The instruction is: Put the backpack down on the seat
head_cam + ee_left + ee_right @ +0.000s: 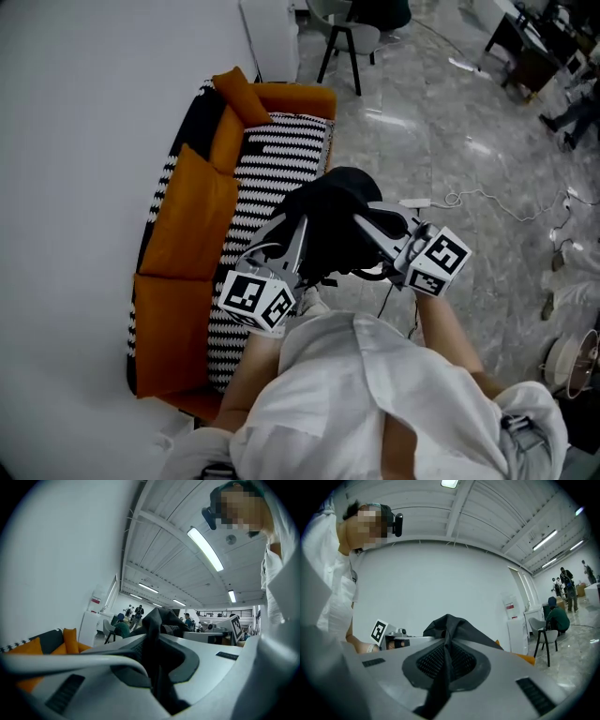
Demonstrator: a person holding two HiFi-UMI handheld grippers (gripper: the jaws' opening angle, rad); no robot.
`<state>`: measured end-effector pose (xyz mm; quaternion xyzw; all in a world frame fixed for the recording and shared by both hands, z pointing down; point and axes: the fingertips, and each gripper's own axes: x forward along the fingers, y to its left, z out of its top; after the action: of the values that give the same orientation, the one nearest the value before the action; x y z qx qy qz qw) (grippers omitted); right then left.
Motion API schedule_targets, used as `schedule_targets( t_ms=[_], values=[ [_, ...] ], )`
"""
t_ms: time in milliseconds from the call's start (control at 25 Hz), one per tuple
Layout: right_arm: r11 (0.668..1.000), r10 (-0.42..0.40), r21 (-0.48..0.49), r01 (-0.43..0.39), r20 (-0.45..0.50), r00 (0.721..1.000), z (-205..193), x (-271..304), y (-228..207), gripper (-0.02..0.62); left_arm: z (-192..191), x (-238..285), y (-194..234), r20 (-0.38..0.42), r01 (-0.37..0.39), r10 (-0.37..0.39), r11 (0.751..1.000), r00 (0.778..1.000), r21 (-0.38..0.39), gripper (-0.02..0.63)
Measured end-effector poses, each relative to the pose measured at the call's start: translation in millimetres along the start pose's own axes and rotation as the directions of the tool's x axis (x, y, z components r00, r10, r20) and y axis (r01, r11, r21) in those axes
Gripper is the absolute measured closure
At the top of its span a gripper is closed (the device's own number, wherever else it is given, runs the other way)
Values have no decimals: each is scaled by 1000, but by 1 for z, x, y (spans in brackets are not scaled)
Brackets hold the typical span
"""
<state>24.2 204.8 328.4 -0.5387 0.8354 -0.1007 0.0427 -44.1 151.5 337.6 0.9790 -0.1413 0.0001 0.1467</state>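
Observation:
A black backpack point(335, 217) hangs in the air beside the front edge of the sofa seat point(264, 197), which has a black-and-white zigzag cover. My left gripper point(296, 246) is shut on a fold of the backpack's black fabric point(154, 660), pinched between its jaws. My right gripper point(373, 230) is shut on another fold of the same fabric point(443, 667). Both grippers point upward and hold the bag from below its near side. The bag's lower part is hidden behind the grippers.
The sofa has orange back cushions point(192, 202) against a white wall point(75, 141). A dark chair point(345, 37) stands past the sofa's far end. White cables point(487, 199) lie on the grey floor to the right. People stand far off point(133, 612).

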Motion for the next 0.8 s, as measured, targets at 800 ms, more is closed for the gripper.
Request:
schedule_targets(
  t_ms=[800],
  values=[
    [998,56,12,-56,-38,998,15,116,-122,566,26,103,122,2,-30,30,998,1000,-56,563]
  ],
)
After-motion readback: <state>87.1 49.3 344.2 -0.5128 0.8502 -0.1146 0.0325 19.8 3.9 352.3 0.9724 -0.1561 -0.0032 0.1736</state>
